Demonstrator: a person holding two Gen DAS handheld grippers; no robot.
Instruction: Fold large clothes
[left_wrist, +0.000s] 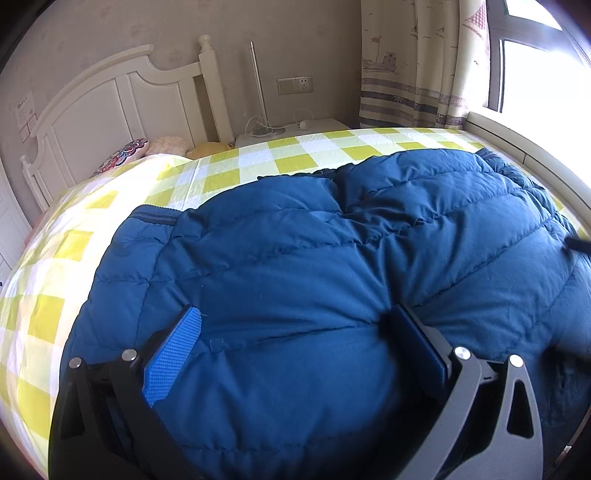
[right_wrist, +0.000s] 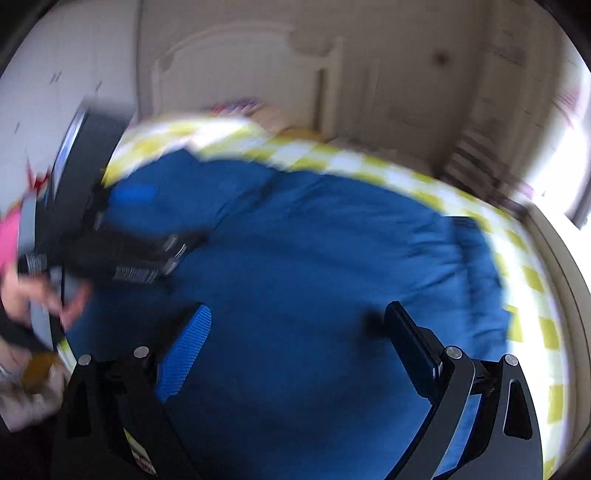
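A bed (left_wrist: 122, 206) with a yellow-and-white checked sheet fills most of the left wrist view, its white wooden headboard (left_wrist: 110, 107) standing against the wall at the far left. On the sheet lies a large blue quilted down jacket (left_wrist: 314, 266), spread flat and puffed, reaching from the near edge of the bed almost to the far side by the window (left_wrist: 535, 74). A patterned curtain (left_wrist: 417, 62) hangs beside the window, and a white nightstand (left_wrist: 291, 134) with a cable on top stands behind the bed, just beside the headboard. Pillows (left_wrist: 125, 155) lie at the head end.

The left gripper (left_wrist: 295, 325) hovers low over the near part of the jacket, its jaws spread wide with jacket fabric showing between them; nothing is clamped. The blue textured pad (left_wrist: 173, 358) of one finger sits just above the cloth.

The right wrist view is heavily blurred. The right gripper (right_wrist: 299, 325) is likewise spread wide above the jacket (right_wrist: 314, 240), holding nothing. At that view's left edge, the left gripper's black body and a hand (right_wrist: 40, 295) show, smeared.
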